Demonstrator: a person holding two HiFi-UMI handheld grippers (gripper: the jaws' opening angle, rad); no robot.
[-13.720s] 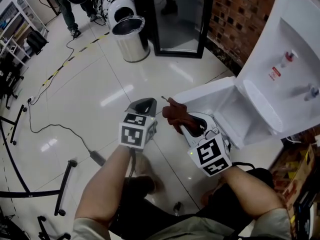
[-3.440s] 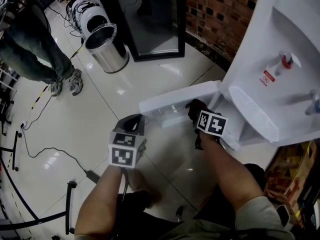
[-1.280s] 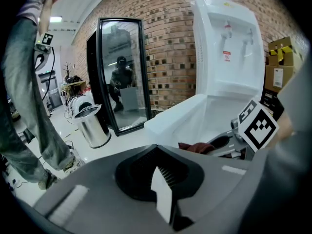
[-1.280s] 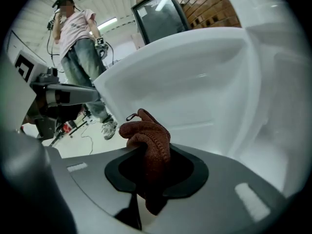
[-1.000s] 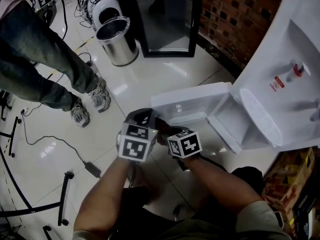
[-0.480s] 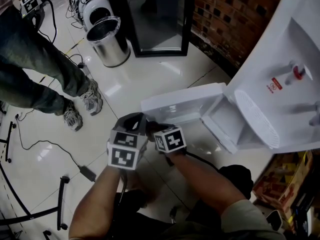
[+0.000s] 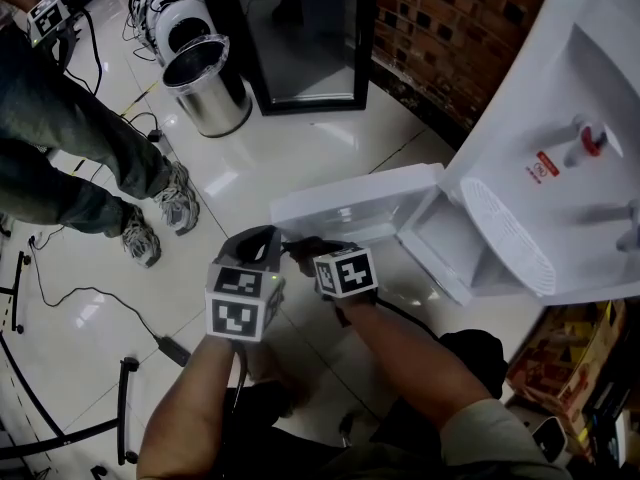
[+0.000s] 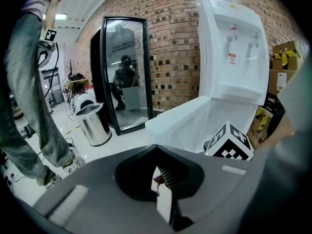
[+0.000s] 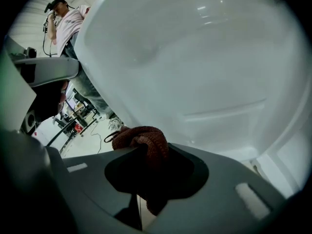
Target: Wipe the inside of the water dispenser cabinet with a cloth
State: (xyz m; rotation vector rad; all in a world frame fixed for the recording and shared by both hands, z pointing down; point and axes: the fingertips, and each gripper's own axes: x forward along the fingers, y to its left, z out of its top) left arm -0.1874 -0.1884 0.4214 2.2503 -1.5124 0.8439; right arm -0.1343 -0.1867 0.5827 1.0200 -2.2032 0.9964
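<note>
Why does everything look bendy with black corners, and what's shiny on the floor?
Left gripper view: the wide lens bows the brick wall and mirror, darkening the corners. Right gripper view: the cabinet door bulges like a bowl; the cloth is partly shadowed. Head view: lights glare off the glossy floor.

- Head view: dim overall and darkest toward the corners. The glossy floor (image 7: 290, 148) carries soft pale streaks of glare from overhead lights.
- The white water dispenser (image 7: 530, 98) at right is the brightest area, with no burnt-out patches.
- Left gripper view: strong curved distortion and black corners. A ceiling lamp (image 8: 60, 16) glows at far left, and the near foreground is blurred.
- Right gripper view: the white door (image 9: 195, 67) is evenly lit, with small glints near the top. The cloth (image 9: 144, 143) falls into shadow lower down.
</note>
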